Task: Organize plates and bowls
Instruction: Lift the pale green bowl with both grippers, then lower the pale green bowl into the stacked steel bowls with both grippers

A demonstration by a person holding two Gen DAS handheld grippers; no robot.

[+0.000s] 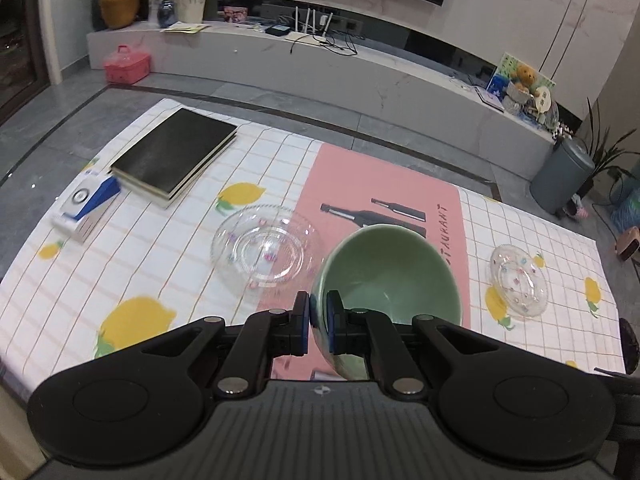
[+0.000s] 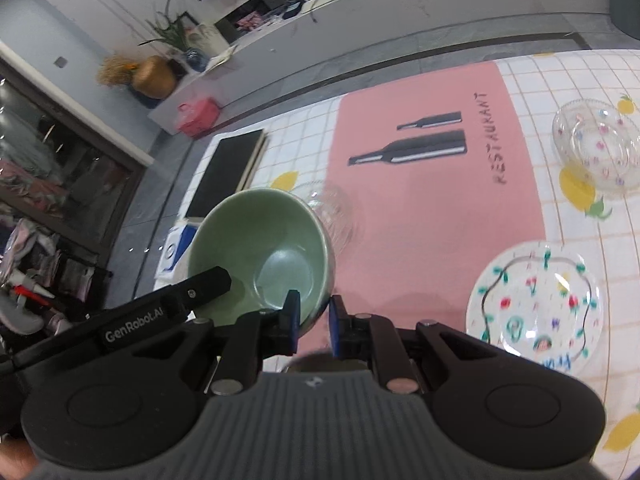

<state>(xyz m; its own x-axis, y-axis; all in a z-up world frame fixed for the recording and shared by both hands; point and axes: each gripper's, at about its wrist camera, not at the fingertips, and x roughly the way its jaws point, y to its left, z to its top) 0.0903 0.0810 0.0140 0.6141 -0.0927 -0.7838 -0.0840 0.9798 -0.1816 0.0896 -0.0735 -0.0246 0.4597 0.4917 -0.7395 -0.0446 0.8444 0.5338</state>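
Observation:
My left gripper (image 1: 318, 320) is shut on the near rim of a green bowl (image 1: 392, 276) and holds it tilted above the pink placemat (image 1: 380, 184). The same bowl shows in the right wrist view (image 2: 260, 256), with the left gripper's finger (image 2: 200, 286) reaching into it. My right gripper (image 2: 314, 322) is narrowly open, with the bowl's rim between its pads; contact is unclear. A clear glass plate (image 1: 266, 248) lies left of the bowl. A small clear glass bowl (image 1: 520, 280) sits at the right, also in the right wrist view (image 2: 596, 148). A flowered glass plate (image 2: 536, 308) lies near right.
A black book (image 1: 172, 152) and a blue-and-white box (image 1: 86, 208) lie at the table's far left on the lemon-print cloth (image 1: 132, 264). The table's far edge borders the grey floor. A grey bin (image 1: 560, 176) stands beyond the right corner.

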